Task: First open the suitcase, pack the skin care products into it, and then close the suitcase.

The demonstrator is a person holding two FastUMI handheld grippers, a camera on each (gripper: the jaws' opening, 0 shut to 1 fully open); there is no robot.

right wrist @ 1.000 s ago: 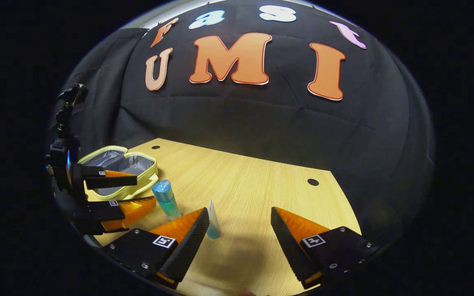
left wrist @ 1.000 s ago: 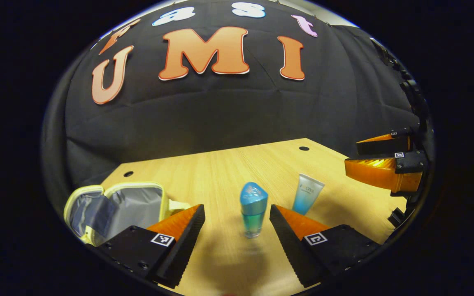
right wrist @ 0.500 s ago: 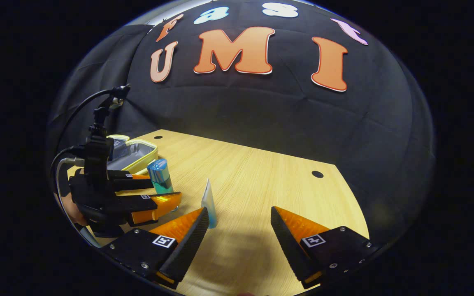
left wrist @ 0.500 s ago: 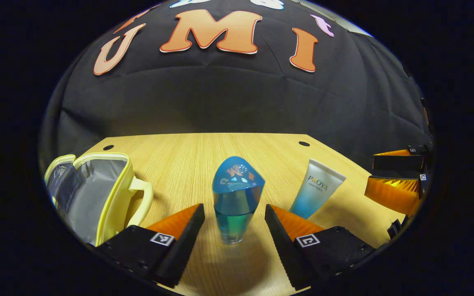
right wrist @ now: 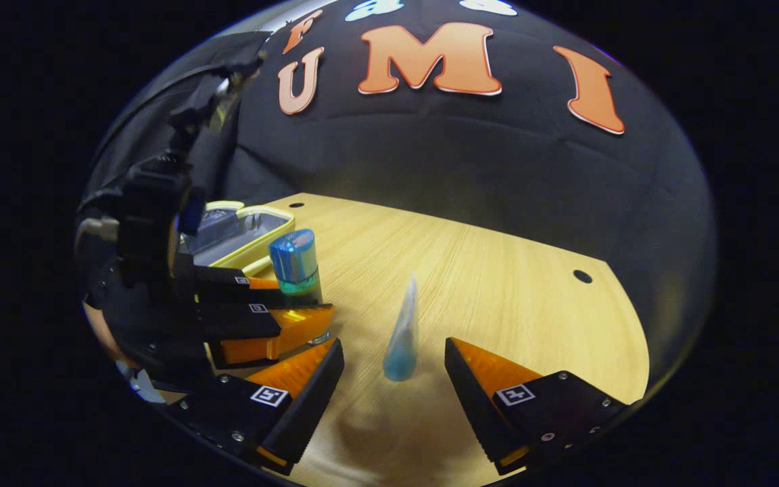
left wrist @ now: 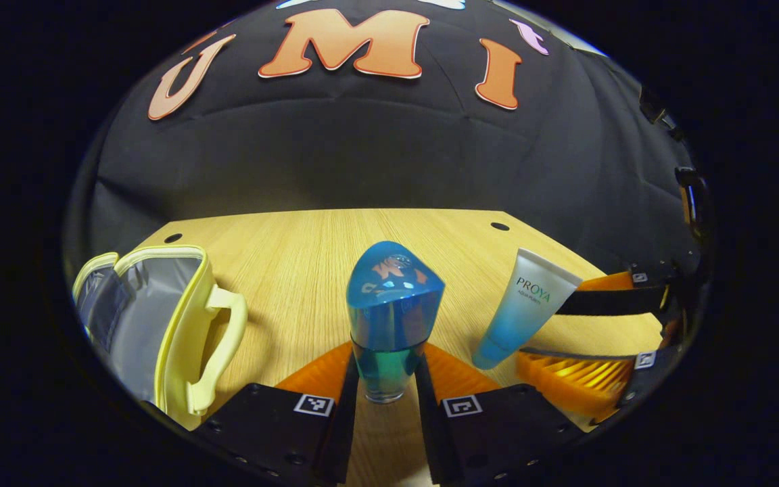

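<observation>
On the wooden table [left wrist: 295,270], my left gripper [left wrist: 384,399] pinches the base of an upright blue bottle [left wrist: 389,318], both fingers pressed to its sides. My right gripper [right wrist: 393,379] stands spread around a blue tube [right wrist: 403,335] standing cap-down, not touching it. Beside the bottle, the yellow suitcase [left wrist: 159,325] lies open, its grey lining showing.

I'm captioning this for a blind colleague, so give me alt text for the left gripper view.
The left gripper is shut on an upright blue-capped clear bottle on a wooden table. An open pale-yellow case lies left; a white-and-blue tube stands right.
</observation>
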